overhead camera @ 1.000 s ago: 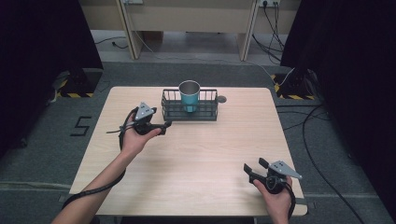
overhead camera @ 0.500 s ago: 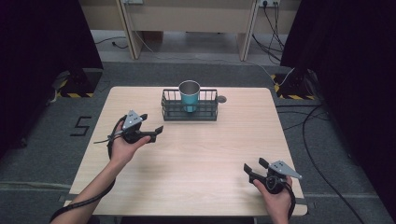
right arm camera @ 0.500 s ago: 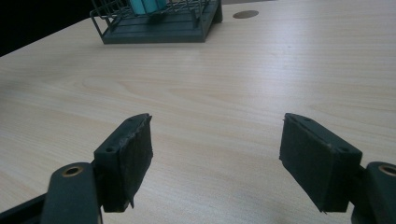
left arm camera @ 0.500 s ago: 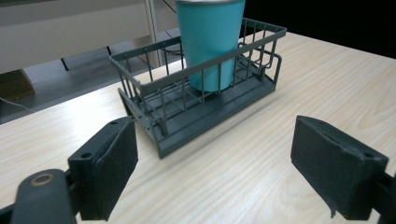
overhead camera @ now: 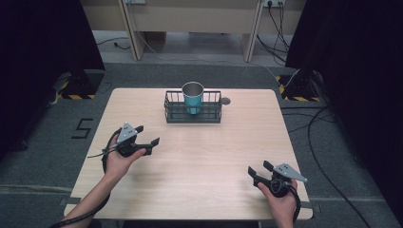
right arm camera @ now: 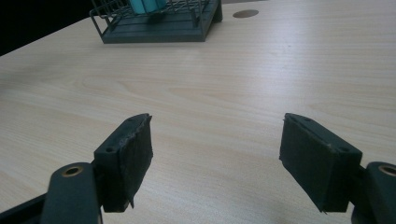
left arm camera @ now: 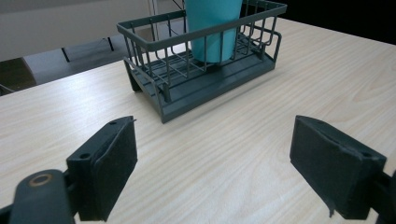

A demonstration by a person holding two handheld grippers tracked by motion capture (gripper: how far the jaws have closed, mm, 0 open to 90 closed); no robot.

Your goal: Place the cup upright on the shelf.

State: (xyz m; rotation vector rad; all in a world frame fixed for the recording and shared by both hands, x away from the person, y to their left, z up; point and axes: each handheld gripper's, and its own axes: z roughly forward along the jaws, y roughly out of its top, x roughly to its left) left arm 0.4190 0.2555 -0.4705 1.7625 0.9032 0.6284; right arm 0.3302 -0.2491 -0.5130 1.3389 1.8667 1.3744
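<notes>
With the teal cup [overhead camera: 192, 96] standing upright inside the wire basket [overhead camera: 193, 114], we hold the left gripper [overhead camera: 145, 135] (jaws spread wide, empty) near its front-left and the right gripper [overhead camera: 257, 170], equally open, well apart, risking snagging the basket's rim if we reach in low.

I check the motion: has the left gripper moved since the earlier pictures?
Yes. The left gripper has drawn back from the wire basket toward the table's near edge, jaws open.

Left tongs [overhead camera: 146, 136] jaws spread, right tongs [overhead camera: 259, 168] jaws spread, both empty
</notes>
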